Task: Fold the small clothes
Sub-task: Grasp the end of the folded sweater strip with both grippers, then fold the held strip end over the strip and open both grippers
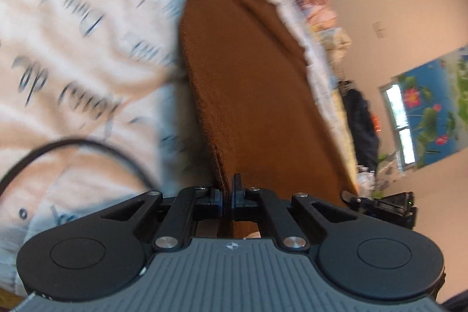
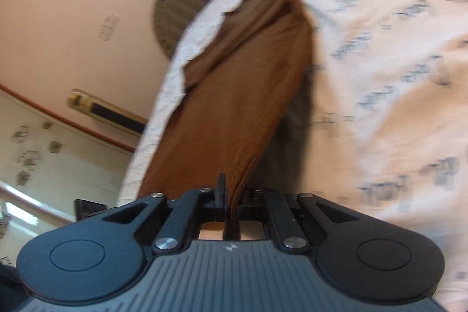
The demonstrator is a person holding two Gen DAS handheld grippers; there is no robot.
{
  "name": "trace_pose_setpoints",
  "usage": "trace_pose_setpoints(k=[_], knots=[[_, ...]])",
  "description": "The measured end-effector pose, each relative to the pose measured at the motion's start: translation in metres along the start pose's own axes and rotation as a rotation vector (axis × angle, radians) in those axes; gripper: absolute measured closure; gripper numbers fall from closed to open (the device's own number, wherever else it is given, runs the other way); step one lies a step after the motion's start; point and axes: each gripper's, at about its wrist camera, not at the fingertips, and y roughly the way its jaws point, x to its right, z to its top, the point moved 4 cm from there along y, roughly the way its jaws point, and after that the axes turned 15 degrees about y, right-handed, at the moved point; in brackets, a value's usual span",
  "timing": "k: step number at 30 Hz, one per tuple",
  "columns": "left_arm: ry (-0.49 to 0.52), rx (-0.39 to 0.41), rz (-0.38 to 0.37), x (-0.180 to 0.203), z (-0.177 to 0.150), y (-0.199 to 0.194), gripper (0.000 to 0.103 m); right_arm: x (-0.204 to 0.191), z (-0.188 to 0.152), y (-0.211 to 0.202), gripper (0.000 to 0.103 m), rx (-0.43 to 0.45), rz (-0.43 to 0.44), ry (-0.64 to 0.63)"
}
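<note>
You are pinching the brown garment in both: left hand-held gripper, right hand-held gripper. Its long axis is running up-frame from each, over the bed.

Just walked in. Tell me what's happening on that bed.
A person is folding a brown cloth on a white printed bedsheet, using a handheld gripper in each hand. The left gripper and the right gripper each have their jaws shut on an edge of the cloth. The cloth runs away from both grippers across the sheet, its far end rumpled.

Brown cloth, stretched over bedsheet
</note>
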Motion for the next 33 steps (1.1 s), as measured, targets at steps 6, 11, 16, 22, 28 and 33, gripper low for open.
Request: trace_pose_setpoints(k=[6,11,16,22,28,33], knots=[[0.052,0.003,0.021,0.002,0.002,-0.010,0.098,0.029,-0.014,0.028,0.099,-0.057,-0.037,0.072],[0.127,0.079,0.039,0.009,0.025,-0.049,0.094,0.024,0.001,0.002,0.086,0.003,-0.061,0.097],[0.155,0.377,0.223,0.022,0.079,-0.075,0.038,-0.021,0.047,-0.026,0.049,0.301,-0.065,-0.097],[0.265,0.344,0.409,0.062,0.120,0.047,0.052,-0.082,0.130,0.071,0.049,0.337,0.013,-0.159],[0.481,0.238,0.602,0.063,0.102,0.116,0.046,-0.071,0.159,0.166,0.053,0.362,-0.310,-0.334],[0.577,0.219,0.626,0.059,0.094,0.119,0.044,-0.037,0.168,0.142,0.074,0.382,-0.200,-0.329]])
